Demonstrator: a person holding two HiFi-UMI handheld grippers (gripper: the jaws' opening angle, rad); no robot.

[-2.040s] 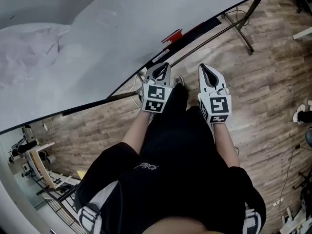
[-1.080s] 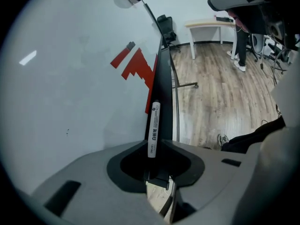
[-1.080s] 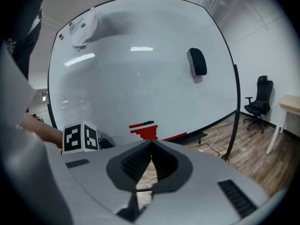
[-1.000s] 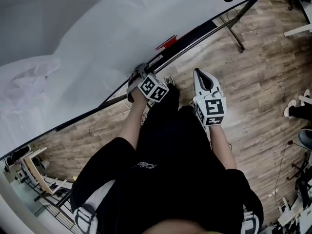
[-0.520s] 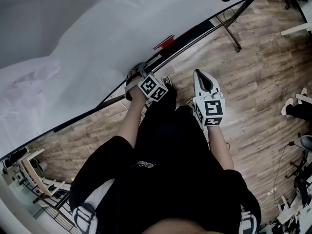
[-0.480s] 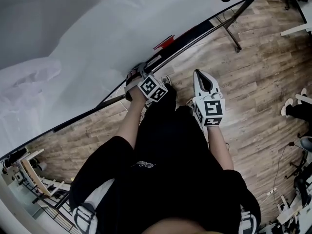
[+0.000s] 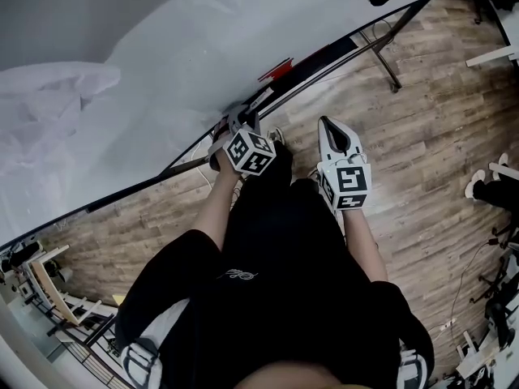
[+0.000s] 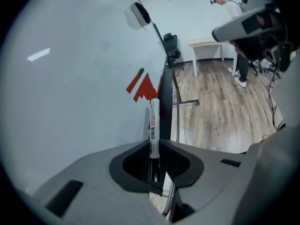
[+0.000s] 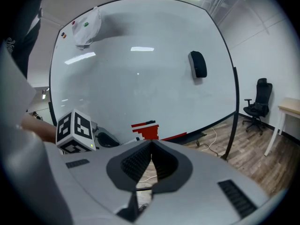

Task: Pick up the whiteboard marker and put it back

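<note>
Whiteboard (image 7: pixel 186 63) close ahead of left gripper (image 7: pixel 241 121); wood floor (image 7: pixel 430 144) open rightward

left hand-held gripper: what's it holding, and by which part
The left hand-held gripper clamps a slim white whiteboard marker near its dark end; the white barrel juts out ahead.

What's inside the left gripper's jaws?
A white cylindrical whiteboard marker, clamped by the left gripper, sticking out alongside the white whiteboard. Its rear end is hidden in the jaws' dark recess.

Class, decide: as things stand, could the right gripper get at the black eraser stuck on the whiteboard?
Probably yes. Nothing stands between the right gripper and the eraser on the whiteboard, but its jaws are shut and empty, so they must open first.
</note>
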